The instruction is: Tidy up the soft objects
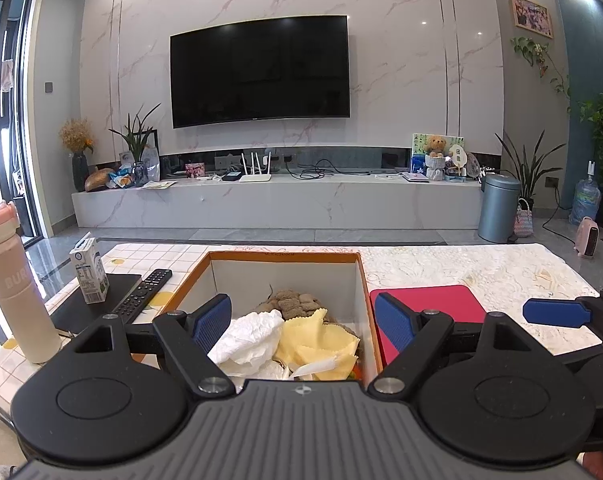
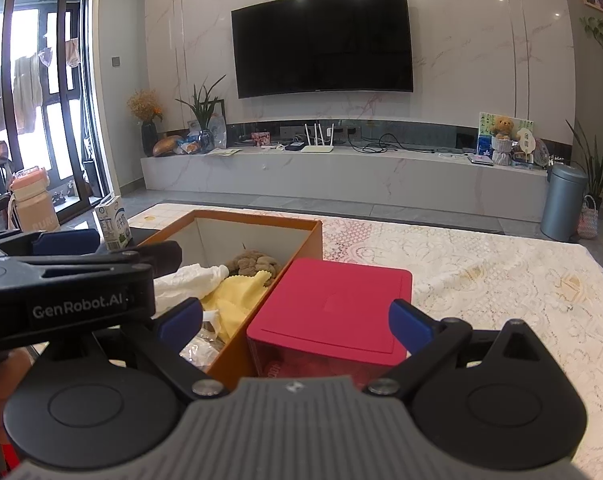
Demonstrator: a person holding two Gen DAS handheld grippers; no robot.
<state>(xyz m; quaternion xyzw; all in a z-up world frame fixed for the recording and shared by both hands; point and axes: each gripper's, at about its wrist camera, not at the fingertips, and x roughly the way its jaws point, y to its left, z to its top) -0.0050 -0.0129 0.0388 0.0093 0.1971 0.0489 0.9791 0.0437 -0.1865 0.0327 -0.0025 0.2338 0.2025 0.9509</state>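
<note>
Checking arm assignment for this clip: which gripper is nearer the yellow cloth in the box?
Left. The left gripper hangs open directly over the yellow cloth in the orange box. The right gripper is open over the red box beside it.

White letters "GenRobot.AI" run along the side of the left gripper [image 2: 79, 276] in the right wrist view. The pale bottle [image 1: 19, 296] at the table's left edge shows raised letters "BUR", the rest turned out of sight. The milk carton [image 1: 89, 272] beside it bears small print, too fine to read.
</note>
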